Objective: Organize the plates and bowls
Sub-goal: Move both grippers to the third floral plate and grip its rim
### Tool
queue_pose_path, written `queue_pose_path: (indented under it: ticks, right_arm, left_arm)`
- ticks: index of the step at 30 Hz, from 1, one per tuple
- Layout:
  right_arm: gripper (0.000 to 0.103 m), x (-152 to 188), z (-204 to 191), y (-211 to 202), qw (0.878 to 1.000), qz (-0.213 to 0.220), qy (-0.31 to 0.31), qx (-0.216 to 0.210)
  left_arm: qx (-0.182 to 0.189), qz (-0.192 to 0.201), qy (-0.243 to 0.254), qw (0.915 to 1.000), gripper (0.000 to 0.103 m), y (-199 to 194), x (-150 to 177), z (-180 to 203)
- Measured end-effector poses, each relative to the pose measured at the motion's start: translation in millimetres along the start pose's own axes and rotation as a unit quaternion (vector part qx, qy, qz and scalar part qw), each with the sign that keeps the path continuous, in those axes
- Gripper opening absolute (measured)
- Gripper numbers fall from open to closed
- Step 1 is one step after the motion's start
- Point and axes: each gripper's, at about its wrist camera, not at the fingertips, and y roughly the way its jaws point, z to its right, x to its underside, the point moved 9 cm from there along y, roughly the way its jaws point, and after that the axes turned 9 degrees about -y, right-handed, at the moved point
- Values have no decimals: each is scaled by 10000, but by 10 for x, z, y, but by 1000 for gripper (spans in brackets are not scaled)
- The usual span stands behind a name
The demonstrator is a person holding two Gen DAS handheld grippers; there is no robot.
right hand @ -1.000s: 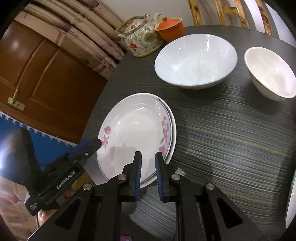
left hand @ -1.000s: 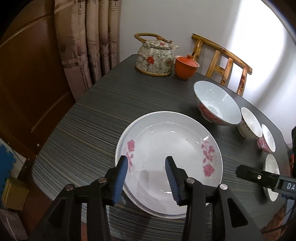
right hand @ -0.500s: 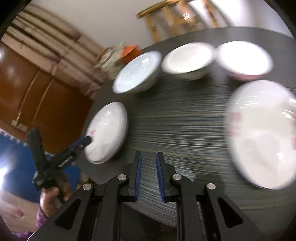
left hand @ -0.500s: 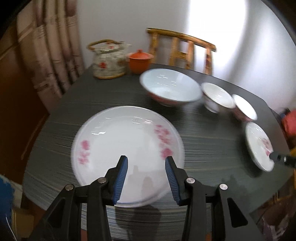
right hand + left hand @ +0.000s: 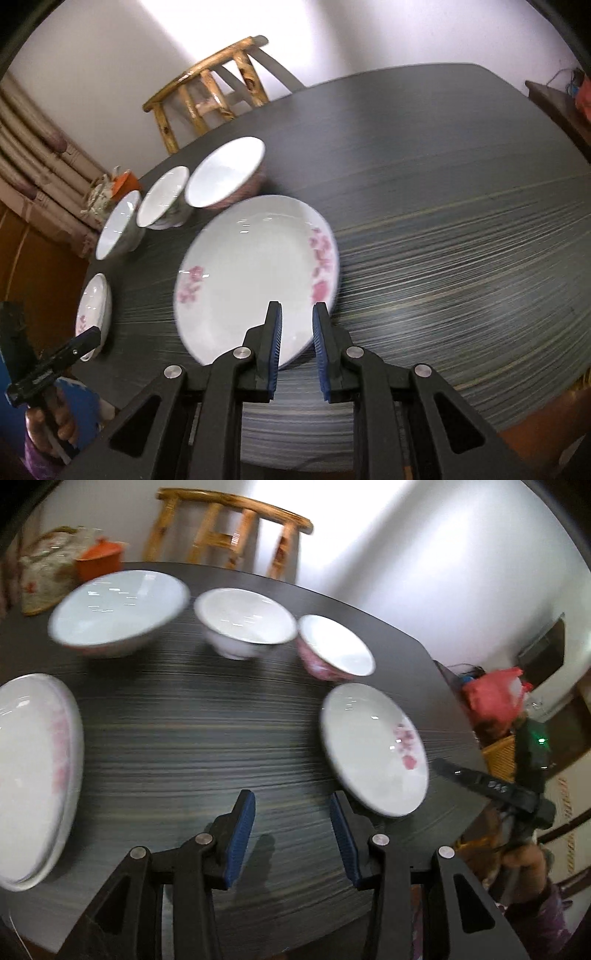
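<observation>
On the dark round table (image 5: 192, 738) stand a stack of two large flowered plates (image 5: 33, 771) at left, a big bowl (image 5: 118, 609), a white bowl (image 5: 243, 622), a pink-sided bowl (image 5: 334, 650) and a single flowered plate (image 5: 373, 746) at right. My left gripper (image 5: 291, 834) is open and empty above the table's front edge, between the plates. In the right wrist view my right gripper (image 5: 297, 347) is open, jaws slightly apart, just above the near rim of the single plate (image 5: 255, 273), with the bowls (image 5: 221, 177) behind it.
A floral teapot (image 5: 44, 576) and an orange lidded cup (image 5: 99, 559) sit at the table's far left. A wooden chair (image 5: 229, 542) stands behind the table. A red bag (image 5: 495, 698) lies beyond the right edge. The plate stack (image 5: 94, 306) shows far left.
Both grippers have swung right, away from the plate stack. The right gripper's jaws have opened a little and now hover over the single plate.
</observation>
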Motion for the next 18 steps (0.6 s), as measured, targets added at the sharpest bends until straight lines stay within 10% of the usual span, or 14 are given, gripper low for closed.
queue_pose_path:
  ticks: [18]
  right_arm:
    - [24, -115, 235, 411, 9978, -183, 276, -568]
  left_arm:
    - [298, -603, -68, 9977, 43, 803, -105, 390]
